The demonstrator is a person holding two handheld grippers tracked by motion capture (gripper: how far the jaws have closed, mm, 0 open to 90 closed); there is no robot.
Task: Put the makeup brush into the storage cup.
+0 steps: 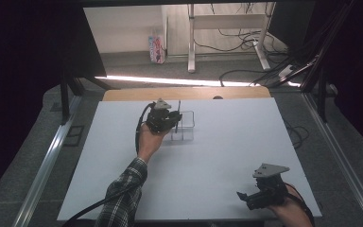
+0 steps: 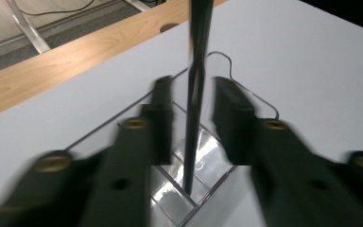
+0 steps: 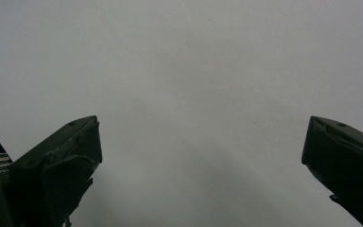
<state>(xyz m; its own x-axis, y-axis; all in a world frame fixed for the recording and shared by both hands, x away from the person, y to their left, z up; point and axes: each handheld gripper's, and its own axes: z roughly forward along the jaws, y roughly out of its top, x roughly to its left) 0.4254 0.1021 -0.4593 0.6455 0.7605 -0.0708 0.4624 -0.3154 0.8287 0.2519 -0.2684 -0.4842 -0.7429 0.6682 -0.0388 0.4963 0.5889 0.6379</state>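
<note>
My left tongs (image 2: pixel 191 118) hang over the clear box (image 2: pixel 203 175) at the far middle of the white table (image 1: pixel 227 156). A thin dark stick (image 2: pixel 196 94) stands upright in one compartment of that box, its foot on the bottom. It rises between my jaws, which stand a little apart from it on both sides, so nothing is grasped. My right tongs (image 3: pixel 201 156) rest low at the near right corner, well apart from the box, jaws spread wide over bare tabletop.

Dim room with dark edges. A bright strip of light (image 1: pixel 179 81) glares beyond the worktop (image 1: pixel 217 161). The left gripper (image 2: pixel 191 118) looks motion-blurred
</note>
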